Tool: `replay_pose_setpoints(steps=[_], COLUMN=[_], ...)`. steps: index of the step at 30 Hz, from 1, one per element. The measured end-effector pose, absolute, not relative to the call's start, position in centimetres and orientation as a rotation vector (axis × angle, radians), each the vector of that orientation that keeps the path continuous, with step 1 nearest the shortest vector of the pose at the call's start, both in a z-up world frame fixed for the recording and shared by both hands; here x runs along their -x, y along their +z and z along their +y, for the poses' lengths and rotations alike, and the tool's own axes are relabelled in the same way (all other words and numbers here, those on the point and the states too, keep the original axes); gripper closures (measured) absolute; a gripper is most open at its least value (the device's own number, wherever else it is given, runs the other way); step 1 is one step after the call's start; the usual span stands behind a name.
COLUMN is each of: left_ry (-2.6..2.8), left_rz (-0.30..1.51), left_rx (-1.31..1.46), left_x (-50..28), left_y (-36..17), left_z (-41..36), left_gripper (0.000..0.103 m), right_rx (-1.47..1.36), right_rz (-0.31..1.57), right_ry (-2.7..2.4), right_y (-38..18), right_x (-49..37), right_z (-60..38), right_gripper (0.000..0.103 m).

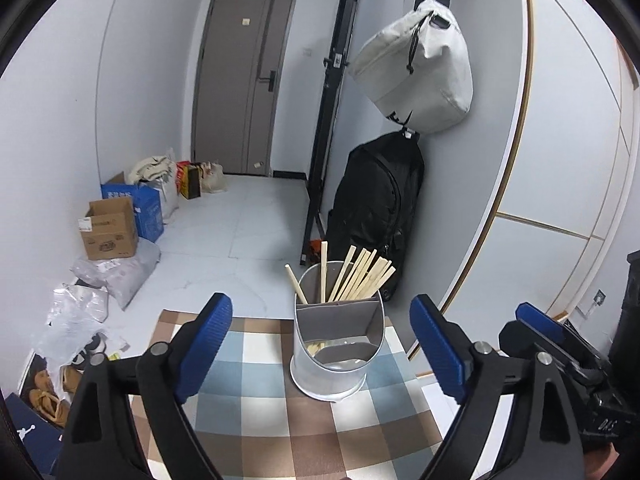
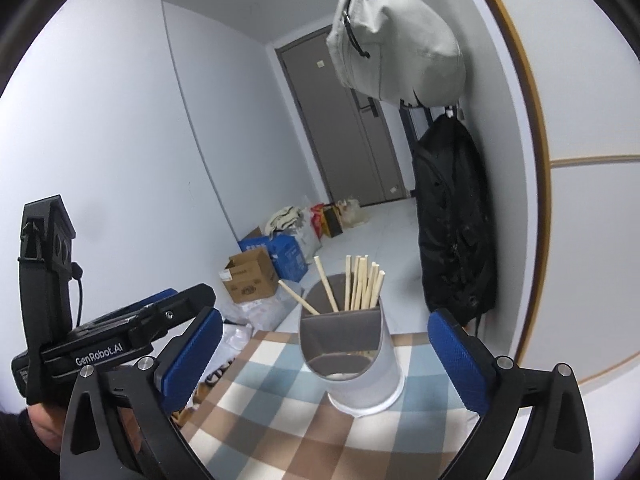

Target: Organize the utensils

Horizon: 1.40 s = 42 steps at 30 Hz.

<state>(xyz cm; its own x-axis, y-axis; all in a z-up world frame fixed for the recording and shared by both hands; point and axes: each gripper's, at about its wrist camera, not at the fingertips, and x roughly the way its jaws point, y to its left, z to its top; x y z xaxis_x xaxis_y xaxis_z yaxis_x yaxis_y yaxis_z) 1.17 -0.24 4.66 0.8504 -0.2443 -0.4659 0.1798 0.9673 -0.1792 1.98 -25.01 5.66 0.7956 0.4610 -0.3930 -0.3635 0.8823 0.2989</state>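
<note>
A metal utensil holder (image 1: 334, 364) with a divider stands on the checked tablecloth (image 1: 260, 412). Its rear compartment holds several wooden chopsticks (image 1: 360, 276); the front compartment shows only its reflective floor. My left gripper (image 1: 320, 352) is open and empty, its blue pads (image 1: 206, 344) on either side of the holder, short of it. In the right wrist view the holder (image 2: 356, 360) and chopsticks (image 2: 362, 284) stand ahead of my right gripper (image 2: 324, 360), which is open and empty. The left gripper's body (image 2: 120, 340) shows at the left there.
The table (image 2: 280, 420) ends just behind the holder. A black backpack (image 1: 376, 208) and a pale bag (image 1: 420, 68) hang on the wall at the right. Cardboard boxes (image 1: 110, 228) and plastic bags (image 1: 80, 312) lie on the floor at the left.
</note>
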Motion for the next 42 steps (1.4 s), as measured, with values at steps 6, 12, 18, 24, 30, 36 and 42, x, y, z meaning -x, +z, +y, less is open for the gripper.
replay_pose_setpoints(steps=[6,12,18,24,30,36,42], left_ry=[-0.195,-0.173,-0.164,-0.159,-0.165,-0.163,-0.161], left_rz=[0.461,0.438,0.419,0.401,0.405,0.399,0.398], left_rx=[0.129,0.118,0.113,0.102,0.1,0.092,0.093], left_x=[0.9,2.2,2.8,3.4,3.7,3.8,3.8], left_y=[5.3,5.7,5.7,5.6,5.3,5.5,5.5], left_z=[0.0,0.2,0.2,0.2,0.1,0.0,0.0], left_gripper=[0.004,0.004,0.004,0.004,0.004,0.004,0.004], right_rx=[-0.182,-0.182,-0.175,-0.169,-0.177,-0.177,-0.189], right_rz=[0.454,0.428,0.407,0.407,0.409,0.409,0.411], right_ry=[0.437,0.427,0.428,0.422,0.416,0.413,0.41], right_y=[6.4,6.8,7.2,7.2,7.0,7.0,7.0], right_x=[-0.1,1.7,2.8,3.4,3.6,3.7,3.8], right_z=[-24.6,-24.3,-24.0,-23.9,-24.0,-24.1,-24.3], right_gripper=[0.0,0.0,0.0,0.0,0.0,0.0,0.0])
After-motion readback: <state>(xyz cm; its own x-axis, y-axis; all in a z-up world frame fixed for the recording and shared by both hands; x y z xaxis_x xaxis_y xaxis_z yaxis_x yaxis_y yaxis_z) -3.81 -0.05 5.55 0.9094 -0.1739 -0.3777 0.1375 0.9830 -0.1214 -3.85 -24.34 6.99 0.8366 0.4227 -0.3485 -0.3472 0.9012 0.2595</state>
